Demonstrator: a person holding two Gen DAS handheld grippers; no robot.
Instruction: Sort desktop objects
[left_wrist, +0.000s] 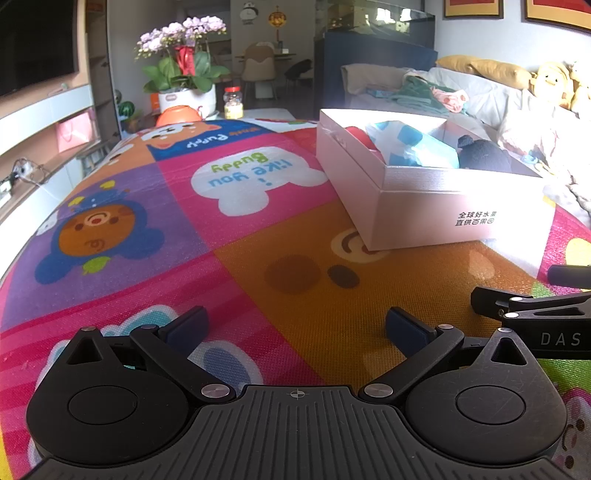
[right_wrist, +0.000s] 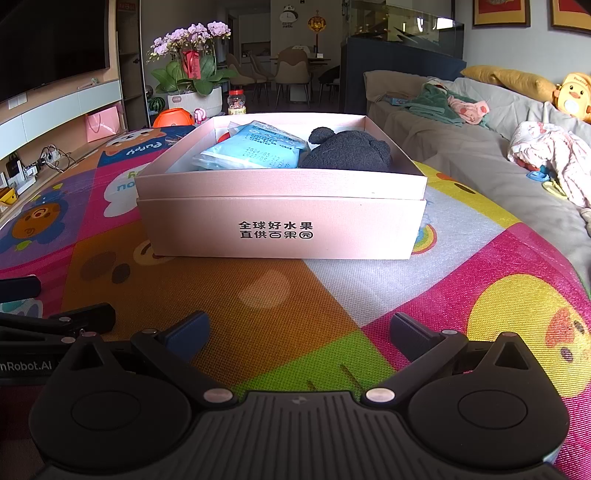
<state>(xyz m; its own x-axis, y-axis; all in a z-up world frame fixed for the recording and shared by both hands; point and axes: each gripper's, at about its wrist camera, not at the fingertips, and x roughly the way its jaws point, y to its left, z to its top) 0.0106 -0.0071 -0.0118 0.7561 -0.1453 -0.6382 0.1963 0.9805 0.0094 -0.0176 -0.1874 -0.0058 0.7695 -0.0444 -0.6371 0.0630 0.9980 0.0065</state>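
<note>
A pale pink cardboard box (right_wrist: 280, 221) with black printed characters stands on the colourful cartoon mat (right_wrist: 280, 306), straight ahead of my right gripper (right_wrist: 297, 330). Inside it lie a blue plastic packet (right_wrist: 251, 149), a dark fuzzy item (right_wrist: 347, 151) and a red thing (right_wrist: 222, 137), mostly hidden. In the left wrist view the same box (left_wrist: 424, 206) sits to the front right, holding the blue packet (left_wrist: 406, 146), the dark fuzzy item (left_wrist: 484, 155) and the red thing (left_wrist: 360, 134). My left gripper (left_wrist: 295, 326) is open above the mat, with nothing between its fingers. The right gripper is open and empty too.
The other gripper's black frame shows at the right edge (left_wrist: 535, 314) and at the left edge (right_wrist: 48, 332). A potted orchid (right_wrist: 192, 70), an orange ball (right_wrist: 173, 118) and a jar (right_wrist: 236, 101) stand beyond the mat. A sofa (right_wrist: 480, 147) with clothes and toys lies to the right.
</note>
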